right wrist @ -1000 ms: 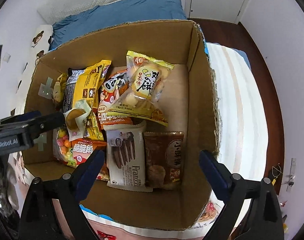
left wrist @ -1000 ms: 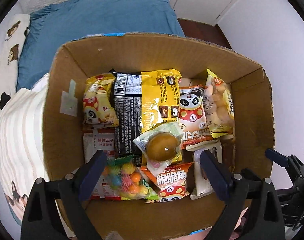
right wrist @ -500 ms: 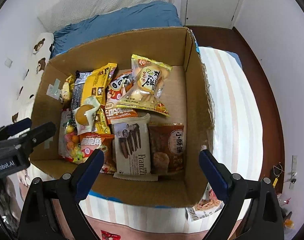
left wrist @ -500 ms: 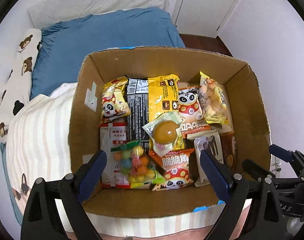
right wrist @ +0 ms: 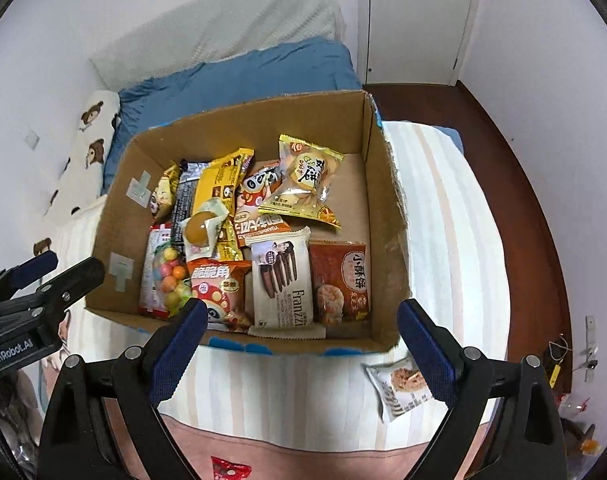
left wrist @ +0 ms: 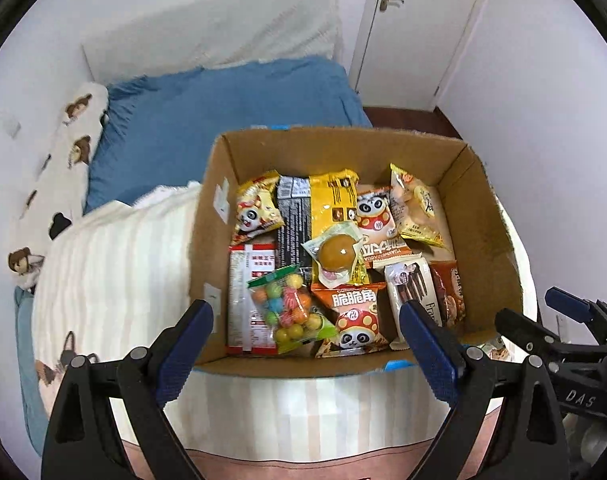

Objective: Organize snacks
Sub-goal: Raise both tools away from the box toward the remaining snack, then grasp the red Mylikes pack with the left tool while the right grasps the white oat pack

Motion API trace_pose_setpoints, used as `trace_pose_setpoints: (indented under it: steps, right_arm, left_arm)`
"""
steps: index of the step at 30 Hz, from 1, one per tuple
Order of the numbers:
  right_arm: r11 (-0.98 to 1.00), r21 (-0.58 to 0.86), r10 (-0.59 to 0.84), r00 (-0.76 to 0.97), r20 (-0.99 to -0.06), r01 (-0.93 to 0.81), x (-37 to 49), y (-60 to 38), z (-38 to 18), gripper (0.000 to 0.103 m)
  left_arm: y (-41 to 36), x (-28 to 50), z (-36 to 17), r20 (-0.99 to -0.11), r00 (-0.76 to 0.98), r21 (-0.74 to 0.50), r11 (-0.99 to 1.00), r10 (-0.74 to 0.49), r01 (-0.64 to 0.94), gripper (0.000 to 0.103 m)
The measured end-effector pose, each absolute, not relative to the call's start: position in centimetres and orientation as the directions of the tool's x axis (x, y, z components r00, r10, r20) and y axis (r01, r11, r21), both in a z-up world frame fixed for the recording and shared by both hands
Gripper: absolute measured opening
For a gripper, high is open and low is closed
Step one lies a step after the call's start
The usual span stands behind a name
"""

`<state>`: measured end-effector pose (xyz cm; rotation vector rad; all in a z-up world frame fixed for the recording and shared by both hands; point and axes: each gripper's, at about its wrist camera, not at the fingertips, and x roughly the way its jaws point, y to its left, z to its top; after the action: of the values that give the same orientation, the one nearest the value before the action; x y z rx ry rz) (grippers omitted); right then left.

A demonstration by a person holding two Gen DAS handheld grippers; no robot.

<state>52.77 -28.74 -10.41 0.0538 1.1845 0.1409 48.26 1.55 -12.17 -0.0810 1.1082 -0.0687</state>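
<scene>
An open cardboard box (left wrist: 479, 216) (right wrist: 387, 208) sits on a striped bed cover, filled with several snack packs. Among them are a candy-ball bag (left wrist: 289, 306), a round brown snack in clear wrap (left wrist: 337, 254) and a white Franzzi wafer pack (right wrist: 283, 282). A loose white snack packet (right wrist: 399, 388) lies on the cover outside the box's near right corner. My left gripper (left wrist: 307, 334) is open and empty, above the box's near edge. My right gripper (right wrist: 301, 330) is open and empty, above the near edge too.
A blue pillow (left wrist: 223, 104) lies behind the box, a bear-print pillow (left wrist: 63, 152) along the left wall. A white door (right wrist: 415, 20) and dark wood floor (right wrist: 499, 148) lie to the right. A red packet (right wrist: 227, 470) peeks in at the bottom edge.
Both grippers have pulled back and up from inside the box, so the whole box and the bed now show. The loose packet by the box corner has come into view.
</scene>
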Motion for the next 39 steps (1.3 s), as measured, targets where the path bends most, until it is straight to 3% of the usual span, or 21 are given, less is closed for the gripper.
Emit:
trace_pose_setpoints:
  steps: [26,34,39]
  right_arm:
    - [0.978,0.146,0.205,0.612,-0.764,-0.147,38.4,-29.7,-1.0,0.098]
    - [0.958,0.253,0.283,0.592,-0.754,-0.136,36.9,-32.1,-2.2,0.101]
    - [0.941,0.336,0.311,0.501,-0.808,-0.041,36.1,-35.7,-7.8,0.101]
  left_arm:
    - [0.6,34.2,-4.9,-0.737,0.675,-0.058,0.998,-0.041,-0.002,0.096]
    - [0.6,32.7,-6.3,-0.773,0.634,-0.061,0.998,-0.034,-0.02,0.096]
    - [-0.7,31.0,-11.8,-0.862,0.504,-0.056,0.998,-0.048,0.0,0.096]
